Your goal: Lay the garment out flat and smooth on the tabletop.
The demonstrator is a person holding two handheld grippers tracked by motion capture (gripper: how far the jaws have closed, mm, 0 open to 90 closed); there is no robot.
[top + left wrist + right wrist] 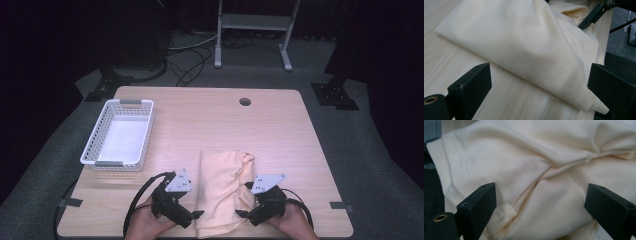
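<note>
A pale yellow folded garment (220, 192) lies near the table's front edge, between the two hands. My left gripper (199, 215) is open at the cloth's lower left edge; in the left gripper view the garment (524, 42) spreads just beyond the wide-apart jaws, its hemmed corner by the right jaw. My right gripper (239, 214) is open at the cloth's rumpled right side; in the right gripper view the jaws straddle creased fabric (536, 170) with a stitched hem. The right gripper's jaw tip (590, 17) shows at the top of the left gripper view.
An empty white plastic basket (120, 132) stands at the table's left side. A round cable hole (245, 101) sits near the far edge of the wooden table (280, 135). Cables trail from both grippers off the front edge.
</note>
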